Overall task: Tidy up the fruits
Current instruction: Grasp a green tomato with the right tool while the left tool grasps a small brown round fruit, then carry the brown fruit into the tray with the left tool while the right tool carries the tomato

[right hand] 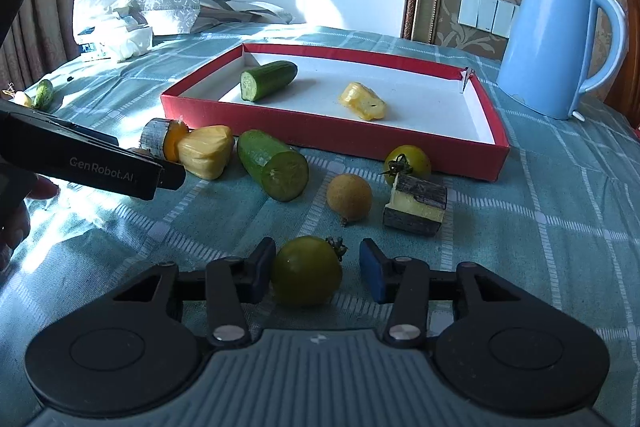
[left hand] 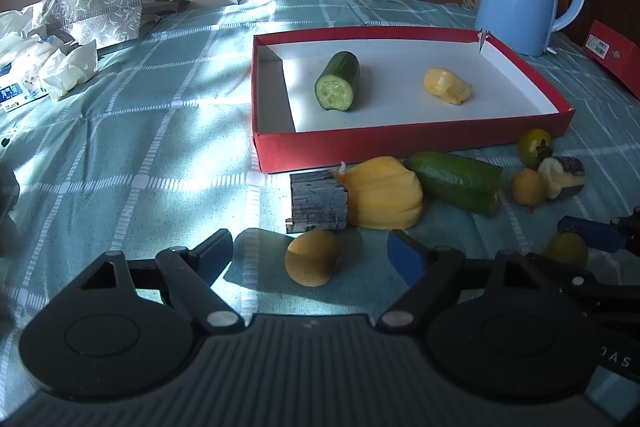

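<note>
A red tray [right hand: 332,135] sat on the blue cloth [left hand: 120,147], holding a cucumber piece [right hand: 268,79]. The left gripper [left hand: 310,251] was spread wide around a small brown fruit [left hand: 312,263]. The right gripper [right hand: 316,269] had a green tomato [right hand: 306,271] between its jaws, one side touching, the other not quite.

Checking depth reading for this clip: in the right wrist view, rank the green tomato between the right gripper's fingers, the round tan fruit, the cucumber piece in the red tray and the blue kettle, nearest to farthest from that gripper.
1. Green tomato, between the right gripper fingers.
2. Round tan fruit, just beyond, slightly right.
3. Cucumber piece, in the red tray, left part.
4. Blue kettle, far right, behind the tray.
</note>
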Action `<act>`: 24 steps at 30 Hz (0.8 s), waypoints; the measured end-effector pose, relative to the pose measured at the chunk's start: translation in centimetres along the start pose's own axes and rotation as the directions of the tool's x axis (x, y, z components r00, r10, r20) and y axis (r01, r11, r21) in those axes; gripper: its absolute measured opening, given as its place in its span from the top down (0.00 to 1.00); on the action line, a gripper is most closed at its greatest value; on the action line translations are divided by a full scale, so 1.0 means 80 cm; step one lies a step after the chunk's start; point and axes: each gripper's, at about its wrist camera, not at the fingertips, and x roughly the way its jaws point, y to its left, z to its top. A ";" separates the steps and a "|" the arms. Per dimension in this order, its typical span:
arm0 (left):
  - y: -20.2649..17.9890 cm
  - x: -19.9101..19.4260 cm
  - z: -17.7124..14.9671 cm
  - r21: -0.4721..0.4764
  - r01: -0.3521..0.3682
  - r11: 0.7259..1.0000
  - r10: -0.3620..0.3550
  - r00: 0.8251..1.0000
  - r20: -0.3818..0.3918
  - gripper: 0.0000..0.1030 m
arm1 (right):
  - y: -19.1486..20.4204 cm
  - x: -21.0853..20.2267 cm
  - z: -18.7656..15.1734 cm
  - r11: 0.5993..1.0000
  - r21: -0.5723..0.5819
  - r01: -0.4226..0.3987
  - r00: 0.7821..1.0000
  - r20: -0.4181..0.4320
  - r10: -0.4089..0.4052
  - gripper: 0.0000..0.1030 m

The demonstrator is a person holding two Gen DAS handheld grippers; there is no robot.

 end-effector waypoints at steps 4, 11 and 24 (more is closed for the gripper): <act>-0.001 0.002 -0.001 0.003 0.003 1.000 -0.003 1.000 -0.003 0.19 | 0.004 -0.001 -0.001 1.000 -0.025 -0.003 1.000 0.008 0.003 0.64; -0.008 0.006 -0.001 0.006 0.011 1.000 -0.011 1.000 -0.007 0.25 | 0.003 0.000 -0.001 0.999 -0.032 -0.016 1.000 0.007 0.016 0.67; -0.014 0.003 0.003 -0.011 0.005 1.000 -0.005 1.000 -0.017 0.60 | 0.009 -0.001 -0.002 0.998 -0.056 0.009 1.000 0.017 -0.008 0.67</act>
